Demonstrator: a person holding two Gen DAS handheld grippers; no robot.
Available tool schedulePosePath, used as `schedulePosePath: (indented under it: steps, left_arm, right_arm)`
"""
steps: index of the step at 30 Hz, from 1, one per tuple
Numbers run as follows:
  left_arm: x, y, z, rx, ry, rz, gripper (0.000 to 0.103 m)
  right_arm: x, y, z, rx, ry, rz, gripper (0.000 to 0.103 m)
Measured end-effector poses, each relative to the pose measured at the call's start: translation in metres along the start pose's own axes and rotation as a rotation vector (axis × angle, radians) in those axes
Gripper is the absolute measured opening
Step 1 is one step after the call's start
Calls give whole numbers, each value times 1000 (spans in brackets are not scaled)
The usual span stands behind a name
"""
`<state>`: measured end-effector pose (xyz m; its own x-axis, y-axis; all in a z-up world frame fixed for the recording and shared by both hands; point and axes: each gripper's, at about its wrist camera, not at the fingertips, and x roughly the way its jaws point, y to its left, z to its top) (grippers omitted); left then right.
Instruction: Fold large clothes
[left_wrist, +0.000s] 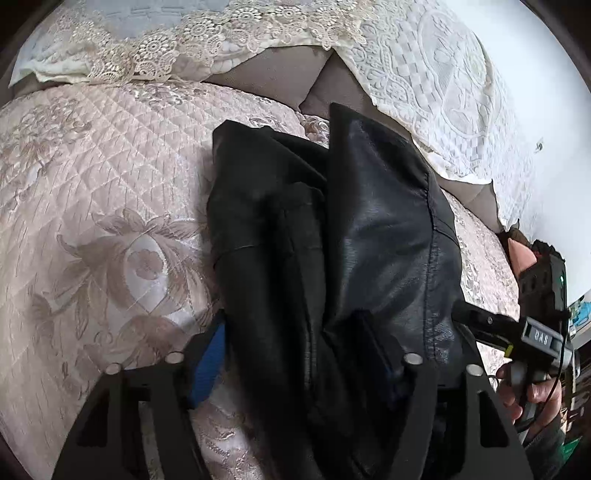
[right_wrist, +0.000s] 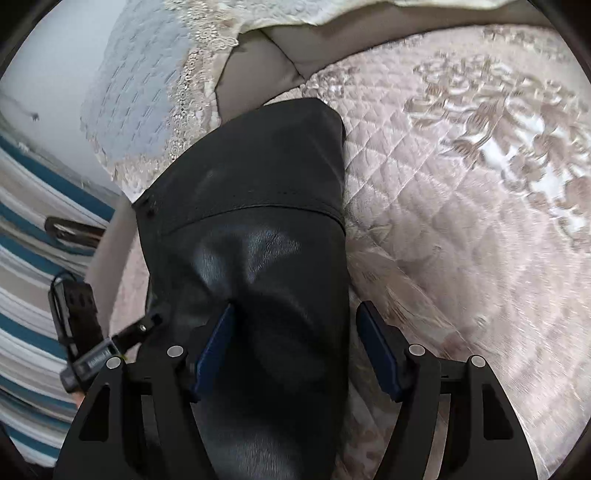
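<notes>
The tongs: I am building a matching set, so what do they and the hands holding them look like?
Both tongs are matte black frames with blue finger pads and round silver pins near the finger bases. Seen from the left wrist view, the right tongs carry a grey block lettered "DAS", a green light, a yellow tab and a thin black cable. The right hand is bare, with a dark cuff.

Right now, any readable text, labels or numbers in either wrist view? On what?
"DAS" on a grey tag on the right gripper, seen in the left wrist view.
A tag on the left gripper, seen in the right wrist view: has print, too blurred to read.
Black leather jacket: no readable text.
Quilted sofa cover and lace throw: patterns only, no text.
</notes>
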<state>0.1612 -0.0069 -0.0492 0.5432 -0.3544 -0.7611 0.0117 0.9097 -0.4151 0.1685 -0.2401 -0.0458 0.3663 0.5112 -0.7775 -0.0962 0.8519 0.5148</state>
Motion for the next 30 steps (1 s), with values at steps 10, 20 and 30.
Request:
schedulePosePath:
  steps: [10,20,30]
  left_arm:
    - [-10,-24,0,113,-25,124,36]
    - [-12,-26,0,136,-30,142,31]
    - [-23,-32,1,166,-44,150,25]
  right_arm:
    - [-2,17,3,-36,8,-6,37]
    - [-8,23,-2,-51,-2,-22,32]
    - [-15,45,-3,-95,-11,-25,24]
